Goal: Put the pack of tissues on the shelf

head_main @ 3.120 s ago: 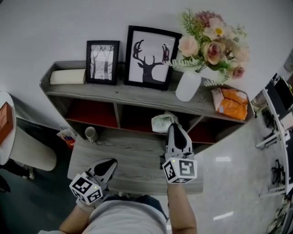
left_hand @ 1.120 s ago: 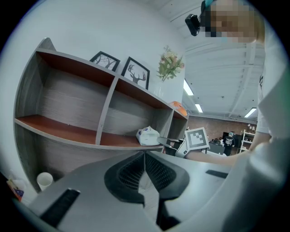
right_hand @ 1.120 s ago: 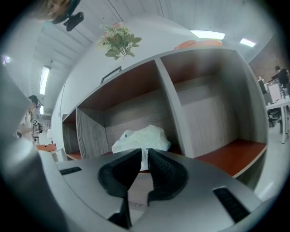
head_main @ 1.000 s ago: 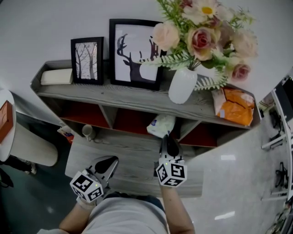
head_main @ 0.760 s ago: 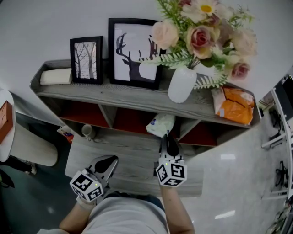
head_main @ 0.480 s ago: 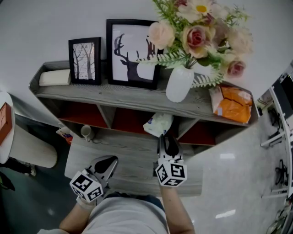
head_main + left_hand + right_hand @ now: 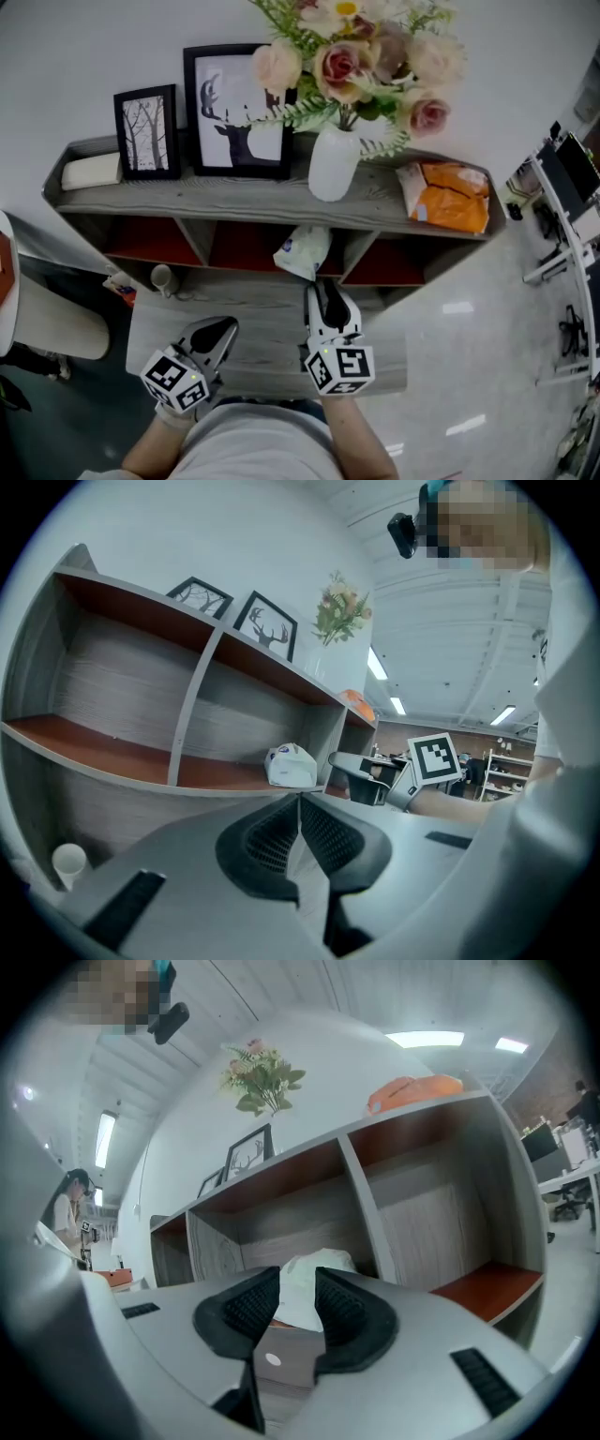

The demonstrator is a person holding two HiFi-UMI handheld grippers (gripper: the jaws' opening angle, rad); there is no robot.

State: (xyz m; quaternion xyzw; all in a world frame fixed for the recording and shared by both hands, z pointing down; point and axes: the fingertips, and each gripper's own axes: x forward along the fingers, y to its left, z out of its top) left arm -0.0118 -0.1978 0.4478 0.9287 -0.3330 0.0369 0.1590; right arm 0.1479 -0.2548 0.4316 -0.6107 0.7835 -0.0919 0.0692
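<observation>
Shelf: the grey wooden shelf (image 7: 234,202) has three red-floored compartments under its top board.
Table: the low grey table (image 7: 262,323) lies at 6 o'clock from the shelf, and both grippers are over it.
Flowers: a pink and cream bunch (image 7: 347,56) stands in a white vase (image 7: 333,164) on the top board.
Deer picture: the black-framed deer picture (image 7: 234,112) stands upright at 9 o'clock from the vase.
Orange bag: the orange bag (image 7: 445,197) lies flat on the top board at 3 o'clock from the vase.
Tree picture: the smaller tree picture (image 7: 145,131) is just beside the deer picture, at its 9 o'clock.
Right gripper: the right gripper (image 7: 324,289) has its jaws a little apart and grips nothing. The pack shows beyond the gap.
Left gripper: the left gripper (image 7: 221,330) has its jaws closed together and is empty. It is at 8 o'clock from the right gripper.
Pack of tissues: the white pack of tissues (image 7: 302,253) sits at the front edge of the middle compartment, near the right divider, at 12 o'clock from the right gripper's tips.
Box: a cream box (image 7: 89,172) sits at the top board's far 9 o'clock end.
Cup: a small pale cup (image 7: 161,278) stands at 10 o'clock from the left gripper.
</observation>
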